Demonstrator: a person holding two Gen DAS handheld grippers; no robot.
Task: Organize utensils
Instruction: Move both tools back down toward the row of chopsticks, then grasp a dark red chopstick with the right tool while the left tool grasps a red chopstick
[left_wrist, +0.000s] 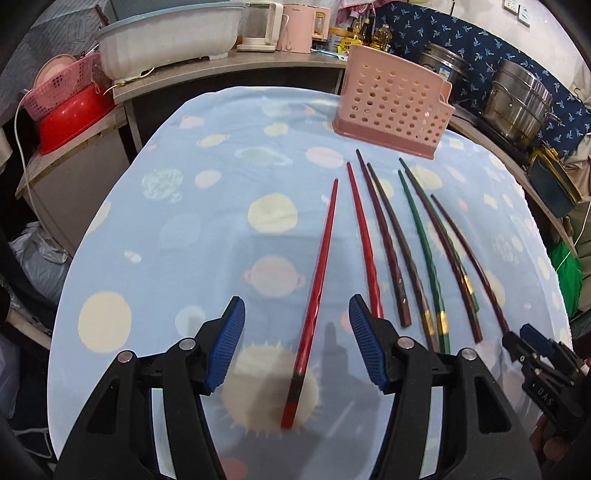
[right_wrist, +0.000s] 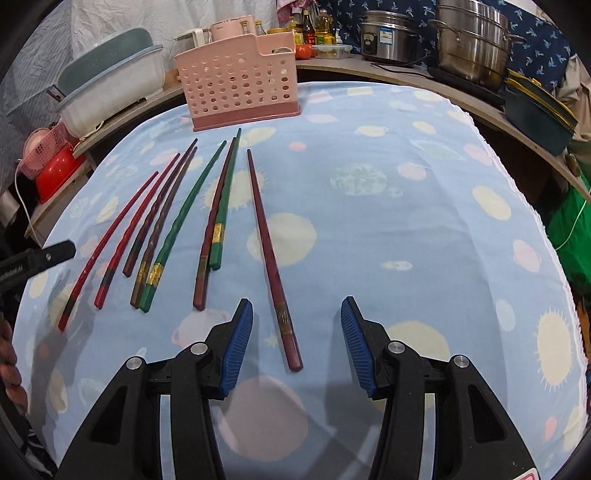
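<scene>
Several chopsticks, red, dark maroon and green, lie side by side on the blue planet-print cloth (left_wrist: 207, 229). A pink perforated utensil holder (left_wrist: 395, 107) stands upright beyond their tips; it also shows in the right wrist view (right_wrist: 238, 83). My left gripper (left_wrist: 297, 321) is open, its blue pads either side of the leftmost red chopstick (left_wrist: 317, 280), above its thick end. My right gripper (right_wrist: 297, 321) is open around the rightmost maroon chopstick (right_wrist: 271, 258), apart from the others. The right gripper also shows at the lower right of the left wrist view (left_wrist: 532, 343).
Behind the table a counter holds a white basin (left_wrist: 170, 37), a kettle (left_wrist: 260, 26), oil bottles and steel pots (right_wrist: 469, 37). A red bowl with a pink basket (left_wrist: 70, 107) sits at the left. The cloth to the right of the chopsticks (right_wrist: 424, 221) is bare.
</scene>
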